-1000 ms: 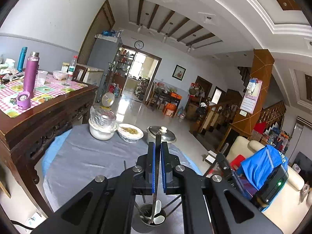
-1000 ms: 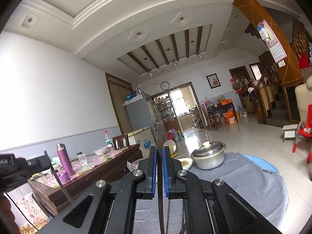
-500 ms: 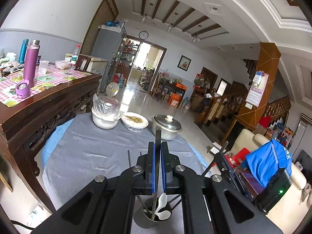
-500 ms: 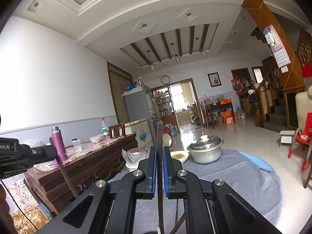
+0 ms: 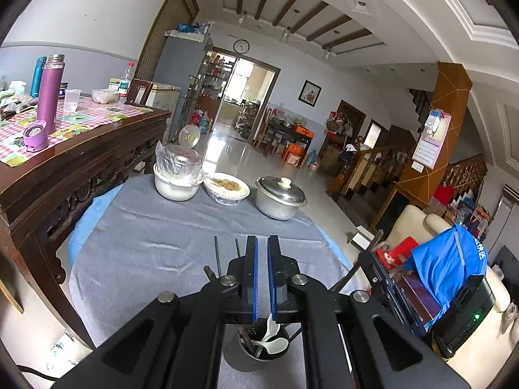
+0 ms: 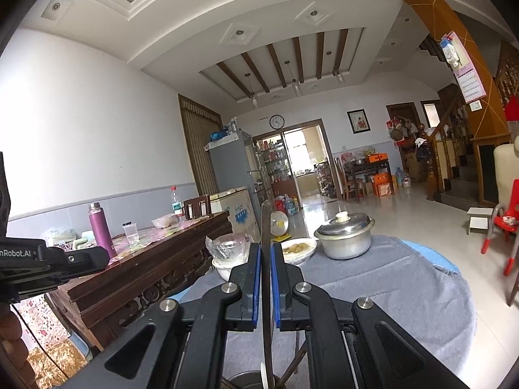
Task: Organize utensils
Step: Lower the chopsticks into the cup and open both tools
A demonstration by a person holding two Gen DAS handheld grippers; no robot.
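A dark metal utensil cup [image 5: 256, 351] stands on the grey cloth just below my left gripper [image 5: 262, 243]. It holds a white spoon [image 5: 272, 343] and dark chopsticks [image 5: 216, 256]. The left jaws stand a small gap apart with nothing between them. My right gripper [image 6: 266, 249] is shut on a thin dark chopstick [image 6: 265, 223] that stands upright. Its lower end reaches down to the cup's rim [image 6: 249, 377] at the bottom of the right wrist view.
At the far side of the grey cloth [image 5: 155, 243] stand a white bowl with plastic wrap [image 5: 176, 178], a bowl of food [image 5: 227, 188] and a lidded steel pot [image 5: 280, 197]. A dark wooden table [image 5: 81, 152] with a purple flask [image 5: 49, 92] stands left.
The chopstick that my left gripper held is gone from its jaws, which have parted slightly. Both grippers have tilted down toward the cup. The right gripper keeps its chopstick.
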